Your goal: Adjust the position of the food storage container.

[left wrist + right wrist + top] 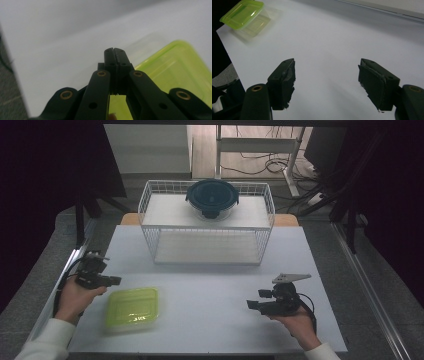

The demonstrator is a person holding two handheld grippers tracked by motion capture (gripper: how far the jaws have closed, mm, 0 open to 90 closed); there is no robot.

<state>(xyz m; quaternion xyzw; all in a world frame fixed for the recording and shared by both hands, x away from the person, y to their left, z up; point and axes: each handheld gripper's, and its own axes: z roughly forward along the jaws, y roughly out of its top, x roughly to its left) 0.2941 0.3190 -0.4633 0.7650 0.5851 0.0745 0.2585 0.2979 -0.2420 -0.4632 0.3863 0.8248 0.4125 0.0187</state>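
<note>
At seven o'clock on the white table (210, 285), a green-lidded container (133, 306), contents not discernible, left gripper (114, 281) held shut and empty just beside it, right gripper (252, 305) held wide open at four o'clock, nothing gripped, a dark-lidded round container (212, 197) set on the wire rack (150, 212) at twelve o'clock.

Dim, bluish pictures with dark surroundings in the high view. The white worktop (210, 285) is evenly lit, shadows soft. In the left gripper view the green container (175, 72) is blurred.
</note>
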